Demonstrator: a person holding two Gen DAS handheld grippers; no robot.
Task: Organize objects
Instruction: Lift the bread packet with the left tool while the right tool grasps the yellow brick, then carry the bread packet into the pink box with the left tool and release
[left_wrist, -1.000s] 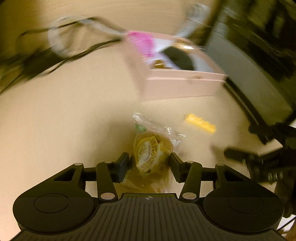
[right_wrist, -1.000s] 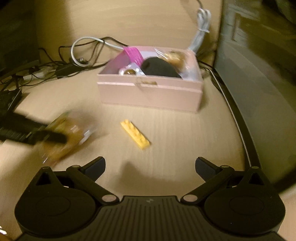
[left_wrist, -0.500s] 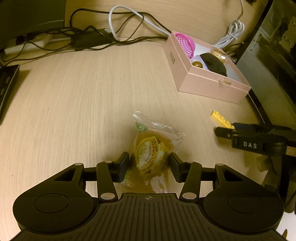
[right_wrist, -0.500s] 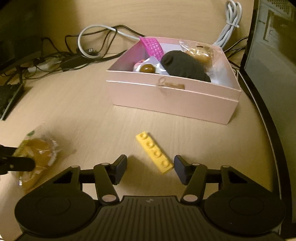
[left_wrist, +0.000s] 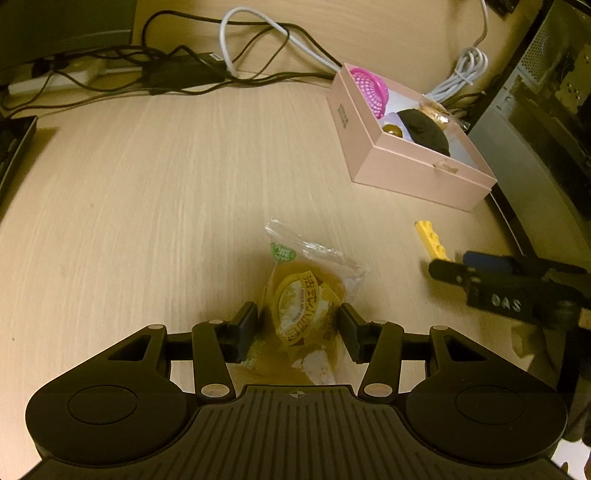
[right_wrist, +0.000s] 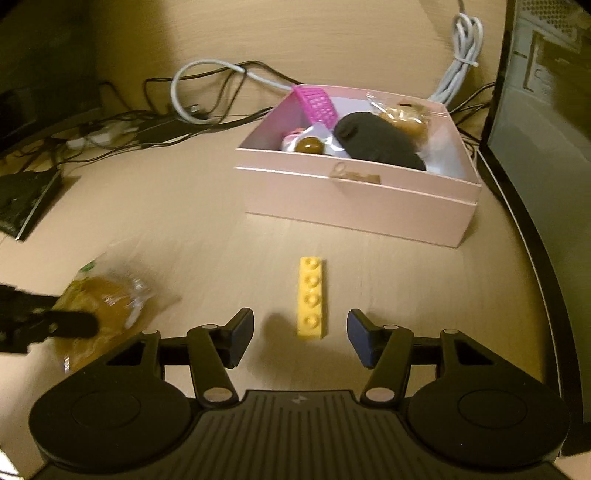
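L tongs (left_wrist: 297, 326) gripping snack packet (left_wrist: 306, 299), lower end hidden, R view blurred

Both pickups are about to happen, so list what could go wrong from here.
1. The left tool grips a soft pastry pack; the crinkly wrapper could slip or the pastry squash.
2. The brick is low and narrow between the right tool pads, which stand apart from it; closing could skid it.
3. The box is already crowded.

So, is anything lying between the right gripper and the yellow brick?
Nothing visible does. The yellow brick lies on bare table just ahead of the open right gripper, with no object between them.
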